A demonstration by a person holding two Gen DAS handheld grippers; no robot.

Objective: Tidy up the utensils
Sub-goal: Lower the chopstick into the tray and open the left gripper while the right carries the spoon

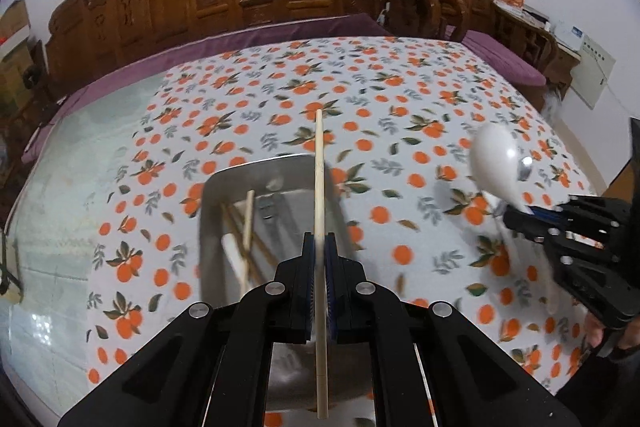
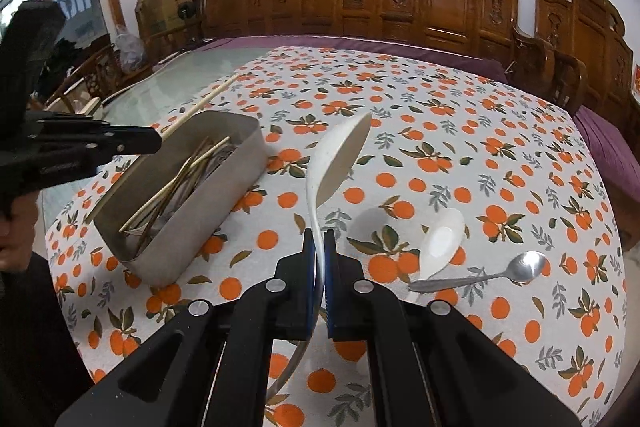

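Your left tongs (image 1: 319, 247) are clamped on a single chopstick (image 1: 319, 163) held above the metal tray (image 2: 224, 171), which already holds several chopsticks. Your right tongs (image 2: 319, 247) grip the handle of a white ladle (image 2: 340, 159), raised over the orange-print table (image 2: 500, 131). A small white spoon (image 2: 440, 243) and a metal spoon (image 2: 520, 269) lie touching on the table to the right, apart from the tray.

Chopstick (image 1: 319, 163) held above metal tin (image 2: 224, 163); white ladle (image 2: 340, 157) lifted.
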